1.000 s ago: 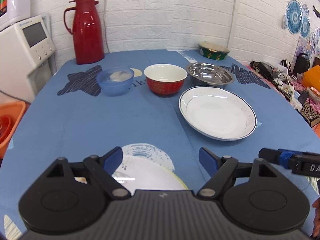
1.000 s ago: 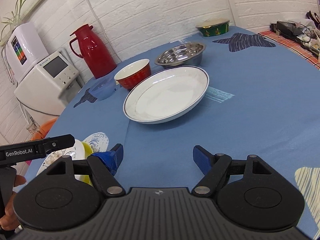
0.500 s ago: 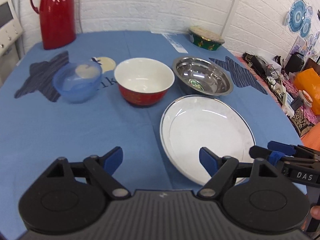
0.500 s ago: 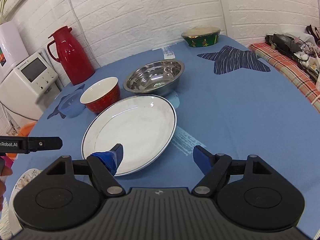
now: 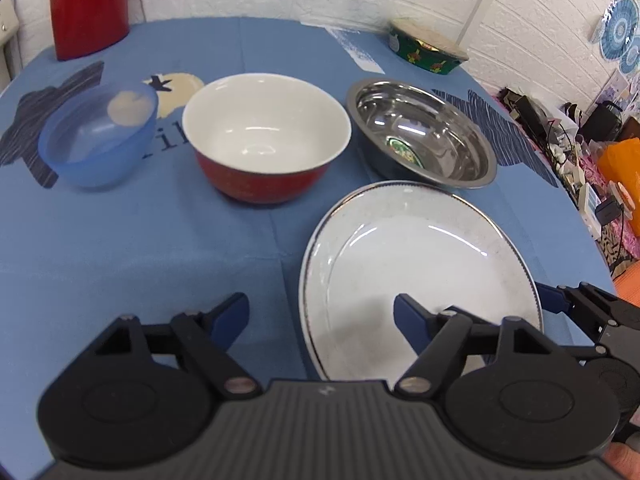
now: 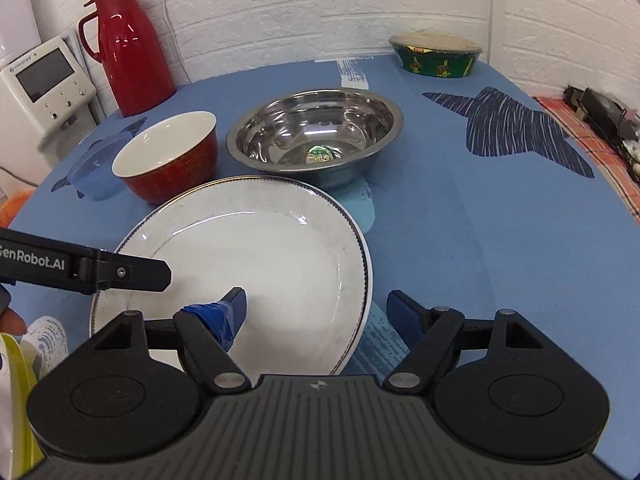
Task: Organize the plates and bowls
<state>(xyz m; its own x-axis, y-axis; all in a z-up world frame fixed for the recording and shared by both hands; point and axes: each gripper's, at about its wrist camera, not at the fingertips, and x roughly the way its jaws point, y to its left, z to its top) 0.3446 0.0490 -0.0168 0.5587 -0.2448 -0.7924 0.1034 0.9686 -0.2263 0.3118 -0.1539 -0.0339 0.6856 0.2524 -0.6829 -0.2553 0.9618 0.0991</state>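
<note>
**Both grippers angled down over the white plate, jaws apart**

The left gripper (image 5: pixel 322 314) tilts steeply down toward the blue tablecloth (image 5: pixel 120 248). Its jaws stand wide and have just been closing a little; the near-left rim of the large round white plate with a thin dark rim line (image 5: pixel 420 280) lies between its blue fingertips (image 5: pixel 406 314), one tip over the cloth and the other over the plate's inner surface. No pad presses on the rim, as far as the left wrist view shows.

The right gripper (image 6: pixel 316 308) also points downward, at a shallower tilt. Its jaws have just been opening slightly and stand apart, straddling the plate's (image 6: pixel 256 264) near-right edge: the tape-wrapped left fingertip hangs over the plate's white well, the right one over the cloth just outside the rim. Whether either tip touches the plate cannot be told.

Each gripper shows at the edge of the other's view, on opposite sides of the plate. A bit of a hand (image 5: pixel 624 460) shows at the lower right corner of the left wrist view.

Beyond the plate stand three bowls in a row: a translucent blue plastic bowl (image 5: pixel 98 136), a red bowl with a white inside (image 5: pixel 266 136), and a shiny steel bowl (image 5: pixel 422 132) just beside the plate's far rim. A tall red thermos jug (image 6: pixel 126 46) stands at the far edge of the table by the white brick wall, and a green patterned covered bowl (image 6: pixel 436 56) sits at the far right.
</note>
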